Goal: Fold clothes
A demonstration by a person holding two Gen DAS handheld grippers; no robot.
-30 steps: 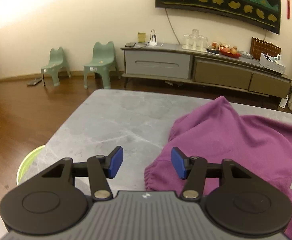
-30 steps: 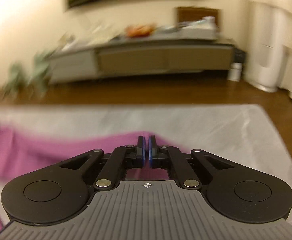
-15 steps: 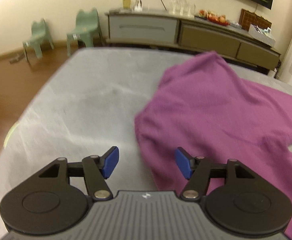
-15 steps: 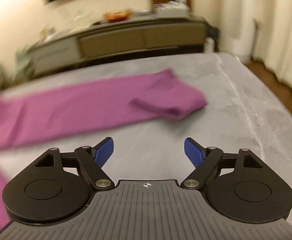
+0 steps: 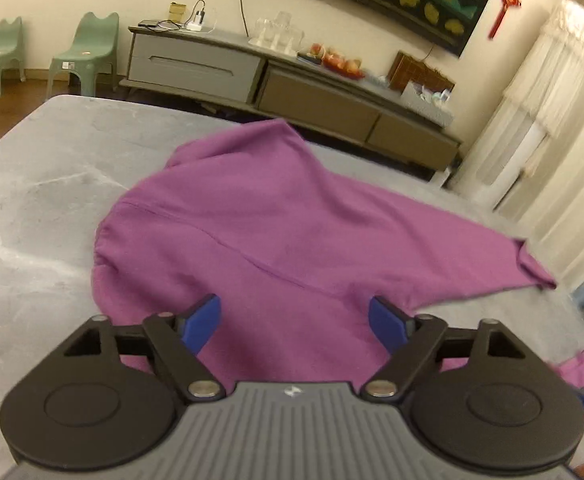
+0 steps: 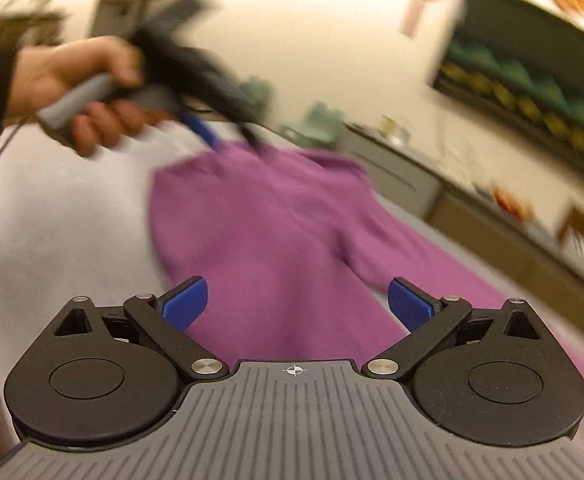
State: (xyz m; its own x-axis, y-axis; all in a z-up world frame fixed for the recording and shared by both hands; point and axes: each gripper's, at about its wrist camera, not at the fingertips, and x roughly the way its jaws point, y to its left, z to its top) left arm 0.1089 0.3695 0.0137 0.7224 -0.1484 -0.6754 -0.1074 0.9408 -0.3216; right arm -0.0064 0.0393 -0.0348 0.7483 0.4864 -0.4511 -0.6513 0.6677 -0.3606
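A purple sweatshirt (image 5: 276, 232) lies spread on the grey marble table (image 5: 36, 208), one sleeve (image 5: 503, 264) stretched to the right. My left gripper (image 5: 295, 322) hovers open above the garment's near part, nothing between its blue pads. In the right wrist view the same sweatshirt (image 6: 268, 240) fills the middle, blurred by motion. My right gripper (image 6: 297, 304) is open over its near edge, holding nothing. A person's hand (image 6: 72, 88) holds the left gripper (image 6: 228, 120) at the upper left of that view, over the garment's far edge.
A long low cabinet (image 5: 292, 92) with glasses and fruit stands against the far wall. Two green children's chairs (image 5: 84, 52) sit on the wooden floor at left. White curtains (image 5: 551, 128) hang at right. Bare table surface lies left of the garment.
My right gripper let go of the sleeve, opened, and swung left over the garment's body. My left gripper moved right from the table's left side to above the sweatshirt, staying open.
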